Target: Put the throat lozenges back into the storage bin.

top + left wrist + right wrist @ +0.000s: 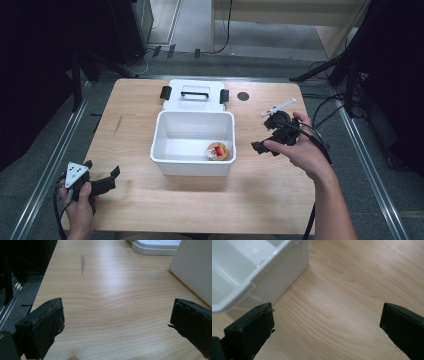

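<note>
- The right gripper (264,144) hangs just right of the box (193,165), jaws spread wide with nothing between them; in the right gripper view only bare surface (352,290) lies ahead and the box wall stands to its left.
- The jar (218,151) sits inside the box, in the corner nearest the right gripper. It looks like a small round jar with a red top, though it is too small in the high view to be sure.
- Judged from this, the step in hand is the one after a drop: the jar is in and the gripper is empty beside the box.
- The lid (194,95) lies flat on the surface beyond the box, touching its far rim, handle up. The likely next move is to reach past the box, close on the handle and set the lid squarely on the rim.
- The left gripper (102,181) rests low at the near left corner, well left of the box, jaws also wide apart and empty.
</note>
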Demonstrator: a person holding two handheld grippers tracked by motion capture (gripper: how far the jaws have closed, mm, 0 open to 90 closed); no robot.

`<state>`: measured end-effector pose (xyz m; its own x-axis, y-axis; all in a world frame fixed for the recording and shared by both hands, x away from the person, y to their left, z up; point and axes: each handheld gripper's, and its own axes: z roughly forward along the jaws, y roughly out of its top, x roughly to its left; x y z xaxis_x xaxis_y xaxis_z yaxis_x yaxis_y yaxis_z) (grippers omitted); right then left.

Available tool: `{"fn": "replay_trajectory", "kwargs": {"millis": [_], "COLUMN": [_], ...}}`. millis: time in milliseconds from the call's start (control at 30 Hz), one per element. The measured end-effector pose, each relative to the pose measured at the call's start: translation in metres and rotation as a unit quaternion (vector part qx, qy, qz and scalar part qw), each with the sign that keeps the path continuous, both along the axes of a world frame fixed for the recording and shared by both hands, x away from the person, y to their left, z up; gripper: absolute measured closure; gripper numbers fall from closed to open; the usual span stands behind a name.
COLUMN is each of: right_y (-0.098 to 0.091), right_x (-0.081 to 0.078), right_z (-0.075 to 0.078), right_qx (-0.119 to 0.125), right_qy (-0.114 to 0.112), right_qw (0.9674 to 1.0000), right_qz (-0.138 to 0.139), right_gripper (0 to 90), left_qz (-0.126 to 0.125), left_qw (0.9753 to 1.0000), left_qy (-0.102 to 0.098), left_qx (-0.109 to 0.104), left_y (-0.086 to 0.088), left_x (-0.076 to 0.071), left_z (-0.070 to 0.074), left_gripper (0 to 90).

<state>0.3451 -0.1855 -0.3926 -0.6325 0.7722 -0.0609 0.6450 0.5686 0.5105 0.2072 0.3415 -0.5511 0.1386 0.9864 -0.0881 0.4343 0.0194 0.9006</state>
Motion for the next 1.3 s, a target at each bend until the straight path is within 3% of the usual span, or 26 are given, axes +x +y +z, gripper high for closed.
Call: {"fn": "replay_trajectory", "kwargs": {"millis": [300, 467, 600, 800, 1000, 1100, 1133, 1200, 1233, 1300], "right_y": [-0.033, -0.052, -0.067, -0.083, -0.104, -0.113, -0.119, -0.121, -0.129, -0.133], "right_x": [-0.013, -0.022, -0.032, -0.042, -0.056, -0.064, -0.069, -0.071, -0.075, -0.078], "right_z": [-0.03, -0.052, -0.072, -0.089, -0.106, -0.117, -0.125, -0.128, -0.137, -0.142], "right_qx": [0.013, 0.02, 0.028, 0.04, 0.058, 0.071, 0.078, 0.08, 0.094, 0.105], "right_qy": [-0.003, -0.018, -0.029, -0.038, -0.056, -0.065, -0.071, -0.073, -0.073, -0.07], "right_qw": [0.9992, 0.9981, 0.9962, 0.994, 0.9898, 0.9865, 0.984, 0.9832, 0.9804, 0.9783], "right_qz": [-0.037, -0.055, -0.077, -0.095, -0.118, -0.133, -0.144, -0.147, -0.157, -0.164], "right_gripper": [0.0, 0.0, 0.0, 0.0, 0.0, 0.0, 0.0, 0.0, 0.0, 0.0], "left_qz": [0.0, 0.001, -0.003, -0.004, -0.004, -0.006, -0.006, -0.006, -0.004, -0.004], "left_qw": [1.0, 1.0, 1.0, 0.9999, 0.9999, 0.9999, 0.9999, 0.9999, 0.9999, 1.0], "left_qy": [0.001, 0.002, 0.0, -0.001, -0.003, -0.003, -0.003, -0.004, -0.003, -0.001], "left_qx": [0.006, 0.006, 0.006, 0.01, 0.011, 0.012, 0.011, 0.011, 0.01, 0.009], "left_y": [-0.001, -0.001, -0.001, -0.001, -0.002, -0.002, -0.002, -0.002, -0.002, -0.001], "left_x": [0.0, 0.0, 0.0, 0.0, -0.001, -0.001, -0.001, -0.001, -0.001, -0.001], "left_z": [0.0, 0.0, 0.0, 0.0, 0.0, 0.0, 0.0, 0.0, 0.0, 0.0], "left_gripper": [0.0, 0.0, 0.0, 0.0, 0.0, 0.0, 0.0, 0.0, 0.0, 0.0]}}
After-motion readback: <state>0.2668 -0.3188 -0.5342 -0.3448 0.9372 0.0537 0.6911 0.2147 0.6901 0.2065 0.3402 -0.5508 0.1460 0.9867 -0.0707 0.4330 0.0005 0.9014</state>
